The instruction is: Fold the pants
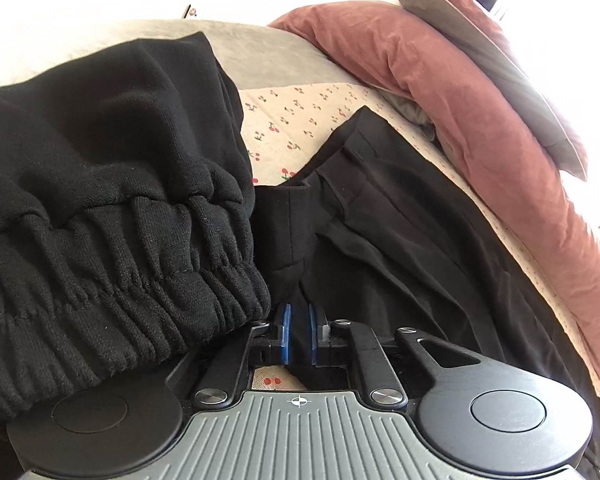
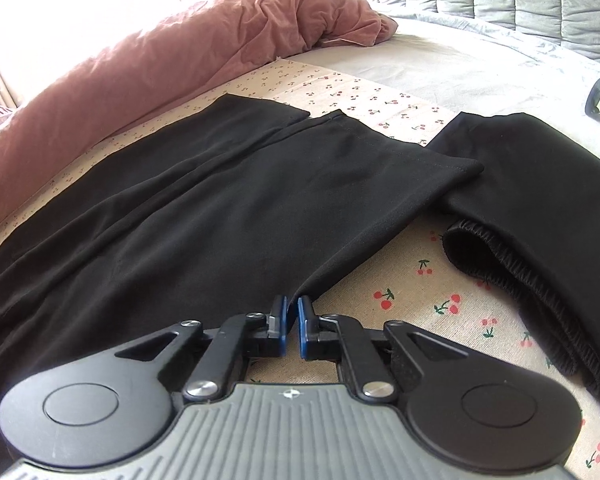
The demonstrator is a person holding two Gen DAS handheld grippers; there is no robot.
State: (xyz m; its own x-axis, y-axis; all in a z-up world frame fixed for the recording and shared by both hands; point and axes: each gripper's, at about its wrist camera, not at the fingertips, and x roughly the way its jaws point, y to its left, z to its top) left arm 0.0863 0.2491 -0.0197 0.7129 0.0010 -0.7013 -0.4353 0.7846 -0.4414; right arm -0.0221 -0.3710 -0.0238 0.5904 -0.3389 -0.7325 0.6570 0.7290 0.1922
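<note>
The black pants (image 2: 204,216) lie spread flat on the bed (image 2: 420,276), beside a pink duvet (image 2: 148,60). The left gripper (image 1: 299,330) has its jaws clenched on a fold of the pants' waist end. The right gripper (image 2: 293,326) pinches the pants' edge, jaws nearly together. Another black garment (image 2: 540,200) lies just beside.

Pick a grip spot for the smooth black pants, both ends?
Smooth black pants: pinch the near edge from the camera side, waistband corner with left gripper, hem corner with right gripper. Flat fabric, so only edges offer purchase.
</note>
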